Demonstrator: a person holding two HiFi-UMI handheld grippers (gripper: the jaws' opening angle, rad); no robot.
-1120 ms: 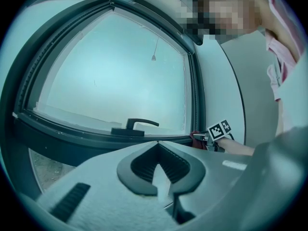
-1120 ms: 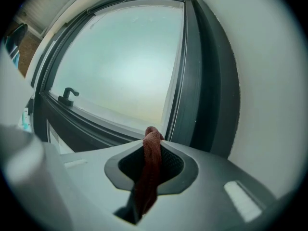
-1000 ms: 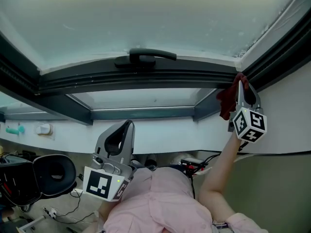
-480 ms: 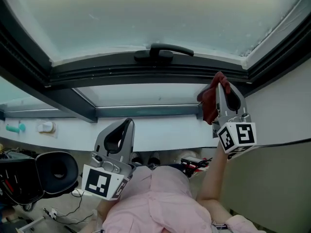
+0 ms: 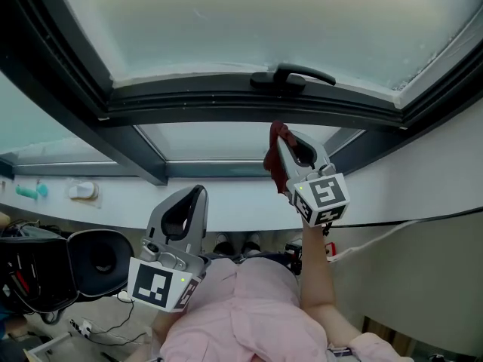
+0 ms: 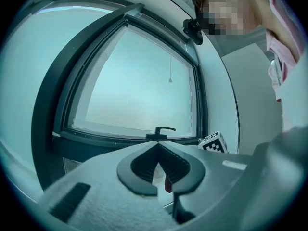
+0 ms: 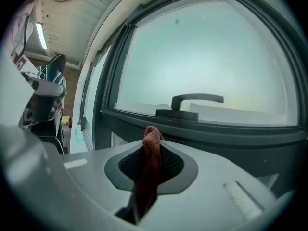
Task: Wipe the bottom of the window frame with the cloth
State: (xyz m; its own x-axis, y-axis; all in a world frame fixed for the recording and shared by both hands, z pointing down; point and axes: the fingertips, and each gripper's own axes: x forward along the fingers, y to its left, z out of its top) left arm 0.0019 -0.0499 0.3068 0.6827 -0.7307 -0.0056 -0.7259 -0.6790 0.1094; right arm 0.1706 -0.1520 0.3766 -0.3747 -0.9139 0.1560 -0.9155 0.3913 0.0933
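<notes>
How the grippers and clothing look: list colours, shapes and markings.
The left gripper and right gripper are grey plastic, each tapering to two jaws lined with dark ribbed pads and carrying a white cube with black square markers. The person wears a pink shirt.

Dark red cloth (image 5: 275, 159), bunched into a narrow fold, pinched between the jaws of the right gripper (image 5: 279, 136), tail hanging down; just below the dark bottom rail of the window frame (image 5: 226, 111), contact unclear.
</notes>
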